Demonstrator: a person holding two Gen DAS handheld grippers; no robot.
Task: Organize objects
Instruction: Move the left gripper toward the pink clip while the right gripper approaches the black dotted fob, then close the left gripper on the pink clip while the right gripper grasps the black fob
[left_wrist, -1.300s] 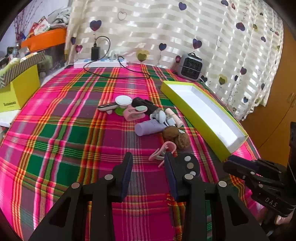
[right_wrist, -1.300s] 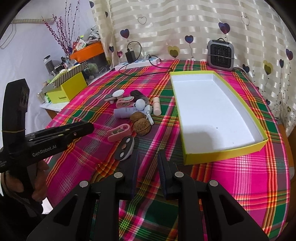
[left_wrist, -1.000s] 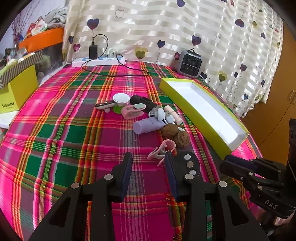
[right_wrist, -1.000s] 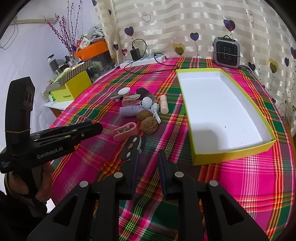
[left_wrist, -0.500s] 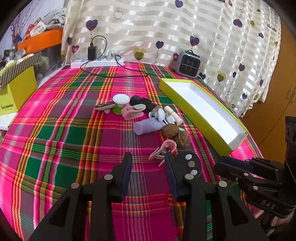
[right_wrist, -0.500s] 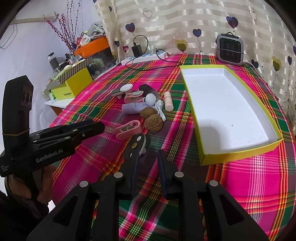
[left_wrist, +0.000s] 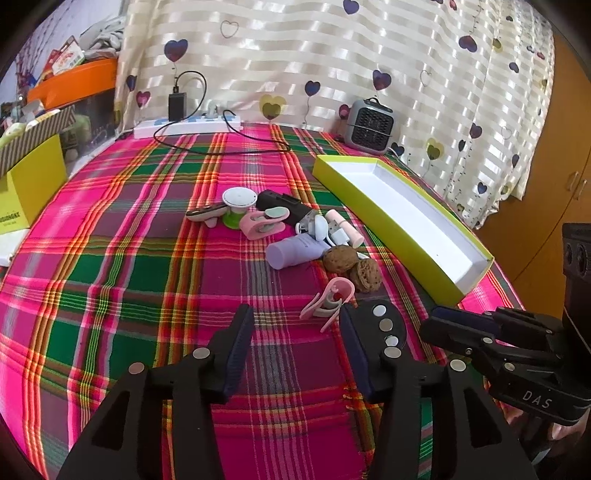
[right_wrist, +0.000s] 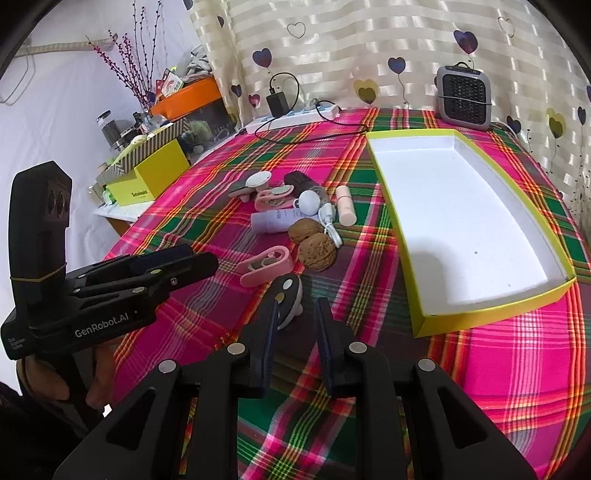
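Note:
A pile of small objects lies mid-table: two walnuts (left_wrist: 354, 267), a lilac tube (left_wrist: 295, 251), pink clips (left_wrist: 328, 299), a white puff, a peach tube (right_wrist: 345, 210) and a black case (left_wrist: 284, 205). An empty yellow tray (right_wrist: 410, 251) with a white inside lies to the right. A black oval piece with silver dots (left_wrist: 384, 325) lies nearest me, beside my left gripper's right finger. My left gripper (left_wrist: 295, 332) is open and empty. My right gripper (right_wrist: 295, 317) is open and empty; the black oval piece (right_wrist: 290, 295) sits by its left finger.
The table has a pink and green plaid cloth (left_wrist: 129, 266). At the back stand a grey heater (left_wrist: 371, 127) and a power strip with charger and cable (left_wrist: 188, 123). A yellow box (left_wrist: 26, 184) sits at the left edge. A wooden cabinet (left_wrist: 546, 206) stands right.
Both grippers have crept forward slightly toward the pile. The right gripper's left finger now sits beside the black oval piece. Nothing was taken hold of.

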